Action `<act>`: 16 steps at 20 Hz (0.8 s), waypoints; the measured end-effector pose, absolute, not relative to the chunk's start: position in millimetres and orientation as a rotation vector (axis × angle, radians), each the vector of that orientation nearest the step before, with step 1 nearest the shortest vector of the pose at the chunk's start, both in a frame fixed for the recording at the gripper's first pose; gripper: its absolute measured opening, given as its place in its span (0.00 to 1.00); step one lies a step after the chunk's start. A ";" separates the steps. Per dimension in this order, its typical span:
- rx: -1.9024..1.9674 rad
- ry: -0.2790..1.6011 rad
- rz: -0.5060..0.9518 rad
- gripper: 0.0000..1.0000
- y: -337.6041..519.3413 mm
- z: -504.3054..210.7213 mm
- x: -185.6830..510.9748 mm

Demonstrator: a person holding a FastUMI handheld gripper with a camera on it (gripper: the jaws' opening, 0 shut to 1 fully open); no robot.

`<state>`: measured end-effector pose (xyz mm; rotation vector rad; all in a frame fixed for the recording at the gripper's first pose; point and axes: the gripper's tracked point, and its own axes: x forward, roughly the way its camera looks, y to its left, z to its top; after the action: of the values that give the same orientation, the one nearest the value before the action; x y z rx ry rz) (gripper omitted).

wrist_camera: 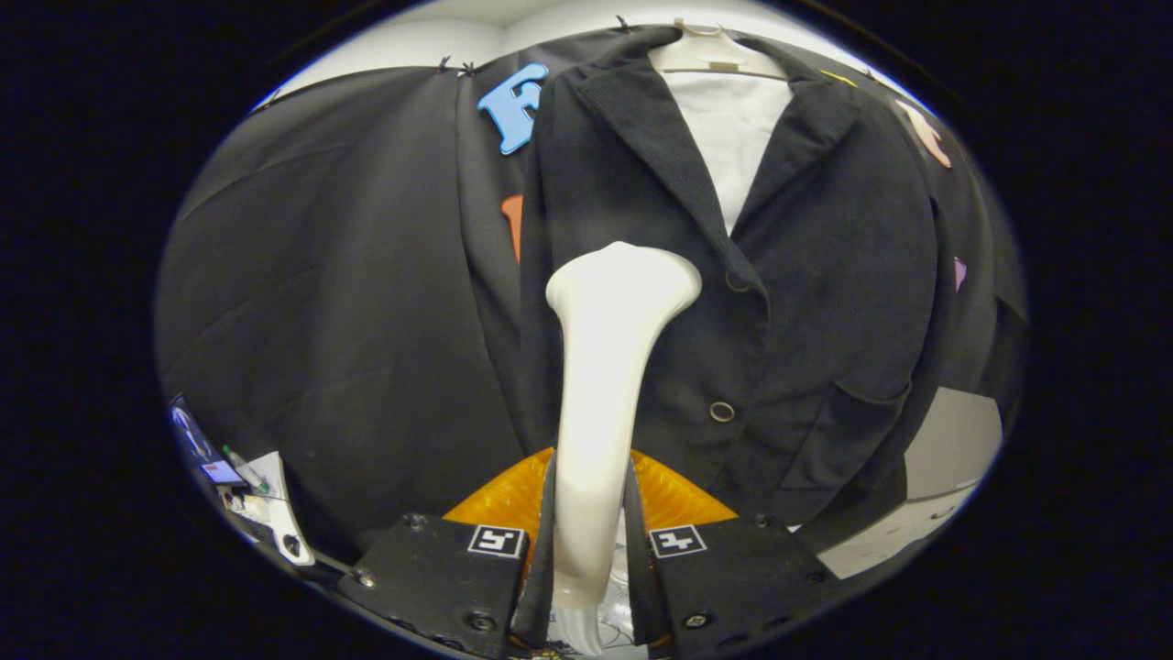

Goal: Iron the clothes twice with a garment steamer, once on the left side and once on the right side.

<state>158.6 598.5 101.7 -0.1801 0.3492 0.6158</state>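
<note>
Between the fingers of the claw [591, 541], the white steamer [600, 385] is clamped, its head held against the black jacket [806, 302] beyond.

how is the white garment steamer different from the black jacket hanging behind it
The white garment steamer is smooth, glossy plastic; the black jacket is matte ribbed cloth. The steamer is narrow with a flared head and is clamped between the gripper fingers; the jacket is wide and hangs beyond them on a pale hanger over a white shirt. Both stand roughly upright, the steamer's head up against the jacket's front panel; contact is unclear.
</note>
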 end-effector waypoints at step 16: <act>-0.189 0.480 0.598 0.36 572.4 31.3 159.0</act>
<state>159.0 572.4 31.3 -0.1893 0.4797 0.5975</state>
